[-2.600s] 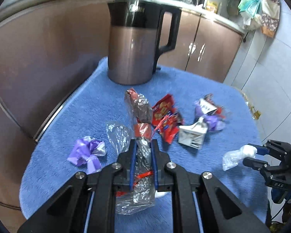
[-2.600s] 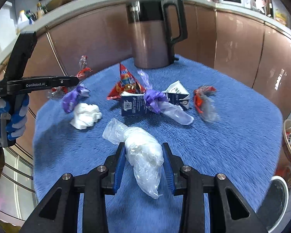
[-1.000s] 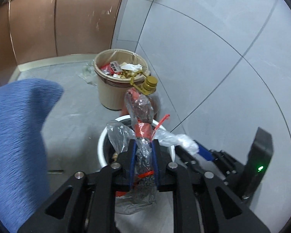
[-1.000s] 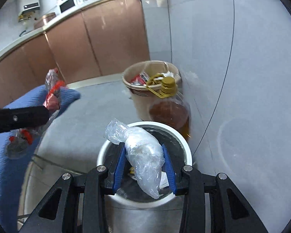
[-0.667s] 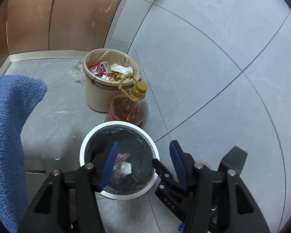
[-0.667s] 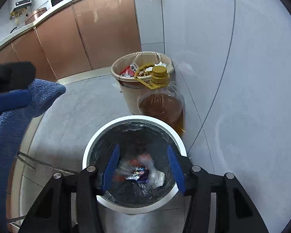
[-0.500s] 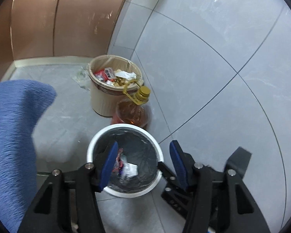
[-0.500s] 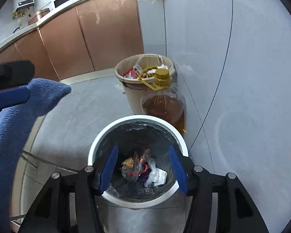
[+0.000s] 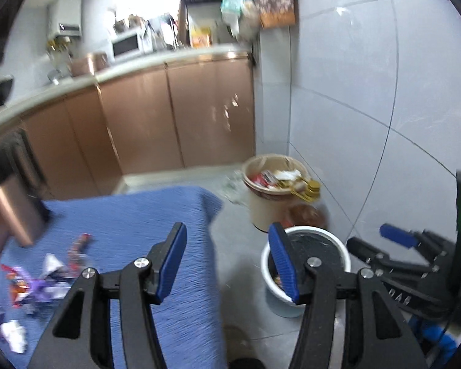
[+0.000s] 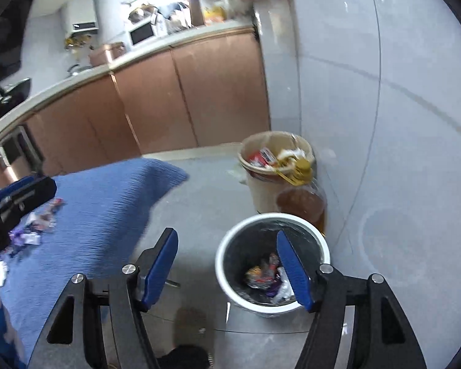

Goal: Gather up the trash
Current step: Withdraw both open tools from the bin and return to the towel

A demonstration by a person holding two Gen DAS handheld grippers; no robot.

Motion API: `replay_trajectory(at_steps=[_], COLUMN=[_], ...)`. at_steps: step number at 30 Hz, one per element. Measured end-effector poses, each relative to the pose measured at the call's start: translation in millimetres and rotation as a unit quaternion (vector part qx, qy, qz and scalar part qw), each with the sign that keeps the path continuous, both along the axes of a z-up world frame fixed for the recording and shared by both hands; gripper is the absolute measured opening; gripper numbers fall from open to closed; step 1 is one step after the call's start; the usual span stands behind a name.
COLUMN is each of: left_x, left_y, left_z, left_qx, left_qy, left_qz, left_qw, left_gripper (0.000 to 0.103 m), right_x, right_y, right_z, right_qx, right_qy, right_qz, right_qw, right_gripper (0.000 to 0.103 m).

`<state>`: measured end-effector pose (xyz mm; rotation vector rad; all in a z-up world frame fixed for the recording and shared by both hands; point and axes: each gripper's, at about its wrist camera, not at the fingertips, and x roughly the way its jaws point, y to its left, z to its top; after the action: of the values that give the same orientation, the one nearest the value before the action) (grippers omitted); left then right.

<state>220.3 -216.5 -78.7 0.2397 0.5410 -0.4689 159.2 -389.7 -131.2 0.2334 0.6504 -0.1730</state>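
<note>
My left gripper [image 9: 227,246] is open and empty, over the right edge of the blue-cloth table [image 9: 156,215]. Loose wrappers [image 9: 40,283] in purple, red and white lie blurred on the cloth at lower left. The white bin [image 9: 342,256] with a black liner stands on the floor, partly behind my right-hand finger. In the right wrist view my right gripper [image 10: 227,252] is empty, its jaws opening, above the floor beside the white bin [image 10: 222,266]. Dropped trash [image 10: 264,273] lies in the bin's bottom. The left gripper [image 10: 15,203] shows at the left edge above the wrappers [image 10: 37,218].
A beige bin [image 10: 273,160] full of rubbish stands against the tiled wall, with a bottle of amber oil [image 10: 301,203] in front of it. Copper cabinets [image 9: 169,117] run along the back. The right gripper [image 9: 396,246] juts in at the far right of the left wrist view.
Both grippers opened and let their plastic bundles fall into the white bin. Since then both have risen and swung left, so the table and cabinets came into view.
</note>
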Motion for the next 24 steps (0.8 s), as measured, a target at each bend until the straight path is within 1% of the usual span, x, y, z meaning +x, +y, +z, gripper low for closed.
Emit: replay_trajectory(at_steps=[1, 4, 6, 8, 11, 14, 18, 21, 24], left_x=[-6.9, -26.4, -32.5, -36.7, -43.7, -49.3, -54.2, -59.1, -66.6], left_y=[7.0, 33.8, 55.4, 77.0, 110.3, 141.9, 184.6, 211.7, 239.3], left_z=[4.0, 15.1, 20.4, 24.4, 29.5, 33.6, 35.7, 34.4, 31.9], left_qx=[0.0, -0.001, -0.01, -0.029, -0.048, -0.067, -0.091, -0.095, -0.091], left_qy=[-0.007, -0.016, 0.001, 0.013, 0.014, 0.014, 0.026, 0.025, 0.013], left_qz=[-0.001, 0.003, 0.007, 0.014, 0.032, 0.048, 0.066, 0.08, 0.102], left_qw=[1.0, 0.9999, 0.9999, 0.9994, 0.9982, 0.9965, 0.9934, 0.992, 0.9906], left_gripper=[0.054, 0.054, 0.054, 0.054, 0.054, 0.054, 0.054, 0.054, 0.054], right_x=[-5.7, -16.3, -25.0, -32.1, -43.0, -54.4, -64.4, -66.5, -65.0], right_y=[9.3, 26.1, 39.1, 49.1, 64.7, 80.2, 99.0, 116.5, 133.6], right_z=[10.3, 30.3, 46.9, 60.2, 79.8, 99.3, 119.6, 128.3, 130.0], right_qx=[-0.004, -0.015, -0.02, -0.024, -0.039, -0.049, -0.057, -0.066, -0.07], right_qy=[-0.008, -0.026, -0.041, -0.051, -0.068, -0.087, -0.11, -0.116, -0.111], right_qz=[0.006, 0.015, 0.022, 0.026, 0.032, 0.043, 0.054, 0.062, 0.074], right_qw=[1.0, 0.999, 0.999, 0.998, 0.996, 0.994, 0.991, 0.989, 0.989], right_gripper=[0.069, 0.081, 0.085, 0.093, 0.098, 0.099, 0.099, 0.099, 0.099])
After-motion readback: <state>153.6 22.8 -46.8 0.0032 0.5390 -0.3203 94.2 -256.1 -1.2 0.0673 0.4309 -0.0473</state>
